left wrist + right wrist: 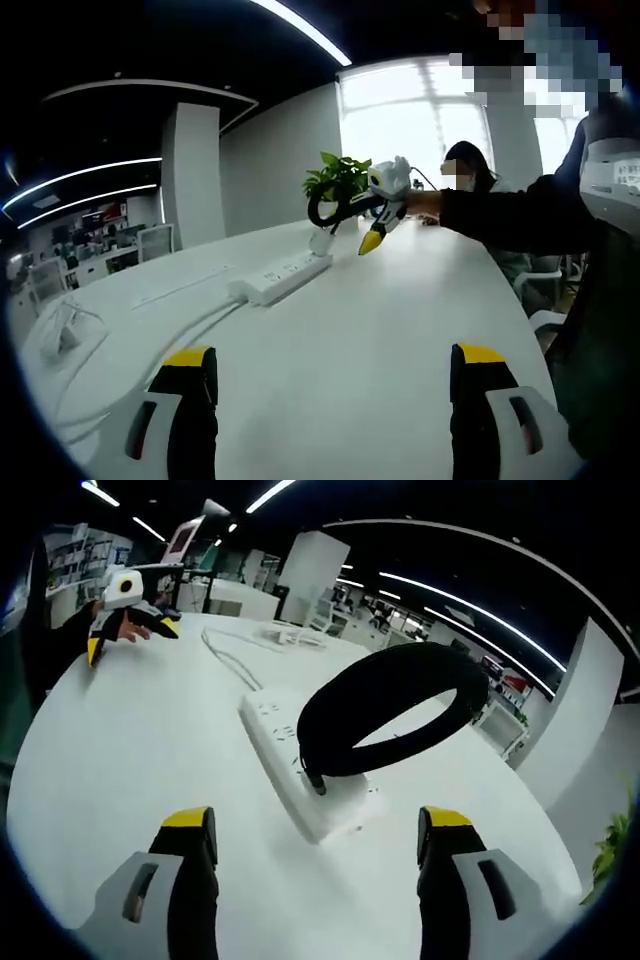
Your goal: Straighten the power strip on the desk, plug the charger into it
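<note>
Right gripper view: black cable loop point(385, 715) over power strip point(300, 770); left tool point(128, 630) beyond.

one power strip point(300, 770), one charger point(345, 785), one plant point(335, 178)

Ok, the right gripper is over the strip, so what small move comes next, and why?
Probably ease the right gripper down to press the charger home. Its jaws stand open, holding nothing; the charger, with its black cable loop, stands on the power strip end, and I cannot tell if it is fully seated.
</note>
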Available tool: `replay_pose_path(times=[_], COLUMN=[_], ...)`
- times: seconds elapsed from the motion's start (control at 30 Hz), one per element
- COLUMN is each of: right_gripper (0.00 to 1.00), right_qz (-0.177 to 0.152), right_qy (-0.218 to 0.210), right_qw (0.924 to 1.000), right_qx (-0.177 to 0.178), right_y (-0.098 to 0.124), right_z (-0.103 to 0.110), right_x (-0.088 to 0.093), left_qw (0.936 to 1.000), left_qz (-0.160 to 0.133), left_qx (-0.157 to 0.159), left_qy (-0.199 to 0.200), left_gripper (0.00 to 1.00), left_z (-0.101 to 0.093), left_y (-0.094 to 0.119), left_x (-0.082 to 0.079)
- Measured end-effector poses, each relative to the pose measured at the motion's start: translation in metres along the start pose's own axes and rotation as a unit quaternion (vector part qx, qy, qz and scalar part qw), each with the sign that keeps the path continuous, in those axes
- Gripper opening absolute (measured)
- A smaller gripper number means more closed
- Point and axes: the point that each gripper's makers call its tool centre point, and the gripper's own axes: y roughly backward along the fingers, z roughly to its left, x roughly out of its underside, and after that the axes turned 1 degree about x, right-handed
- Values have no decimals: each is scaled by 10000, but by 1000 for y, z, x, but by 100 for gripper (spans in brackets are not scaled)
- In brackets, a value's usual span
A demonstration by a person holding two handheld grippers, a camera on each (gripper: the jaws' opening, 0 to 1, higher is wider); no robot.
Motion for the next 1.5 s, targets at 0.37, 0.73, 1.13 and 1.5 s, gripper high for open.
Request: replay_pose_path(times=[0.37, 0.73, 1.13, 1.5], right_gripper=[73, 64, 51, 48], right_qz=[38, 121, 191, 267], right_qy=[244, 520, 839, 909], right_qw=[9997, 9985, 9962, 9954], right_qx=[-28, -131, -96, -156], right_y=[-8, -17, -22, -27], right_z=[-2, -1, -4, -9], right_x=[-6, -10, -13, -12], left_qw=[10000, 10000, 10000, 10000], left_qz=[-11, -10, 12, 32], left_qx=[-20, 25, -17, -47], left_qy=[18, 27, 61, 80], left_gripper=[99, 99, 99, 99], left_z=[2, 0, 2, 4], left_y=[1, 2, 2, 2], left_x=[0, 2, 4, 6])
